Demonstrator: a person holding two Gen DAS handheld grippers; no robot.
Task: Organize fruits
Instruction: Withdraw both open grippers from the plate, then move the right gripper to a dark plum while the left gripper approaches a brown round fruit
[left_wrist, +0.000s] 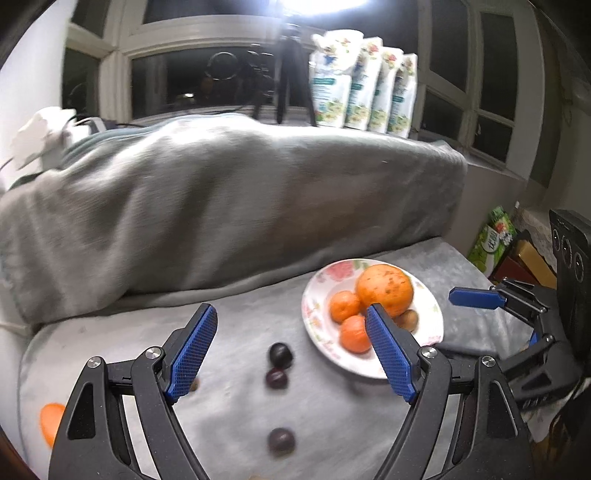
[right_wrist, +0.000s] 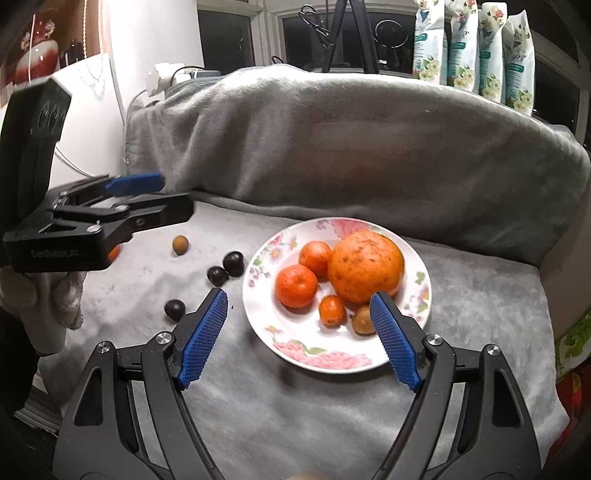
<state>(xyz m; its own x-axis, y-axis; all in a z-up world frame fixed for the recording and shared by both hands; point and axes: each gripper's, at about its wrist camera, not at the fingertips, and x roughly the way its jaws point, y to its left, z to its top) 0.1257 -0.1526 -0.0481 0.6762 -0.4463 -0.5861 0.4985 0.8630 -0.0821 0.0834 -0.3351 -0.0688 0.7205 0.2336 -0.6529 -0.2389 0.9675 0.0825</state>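
A floral plate (right_wrist: 325, 360) (left_wrist: 314, 325) sits on the grey blanket and holds a big orange (right_wrist: 365, 267) (left_wrist: 384, 290), two tangerines (right_wrist: 296, 286), a small kumquat (right_wrist: 331, 310) and a brown longan (right_wrist: 362, 320). Three dark plums (left_wrist: 280, 354) (right_wrist: 233, 263) lie left of the plate. A loose longan (right_wrist: 180, 244) and an orange fruit (left_wrist: 50, 422) lie further left. My left gripper (left_wrist: 291, 349) is open and empty above the plums. My right gripper (right_wrist: 299, 334) is open and empty over the plate's near rim.
A grey blanket-covered bolster (right_wrist: 369, 147) runs along the back. Several floral packets (right_wrist: 476, 48) and a tripod (left_wrist: 291, 74) stand on the window sill. Boxes (left_wrist: 495, 240) sit to the right of the seat. A white wall and plugs (right_wrist: 166, 77) are at left.
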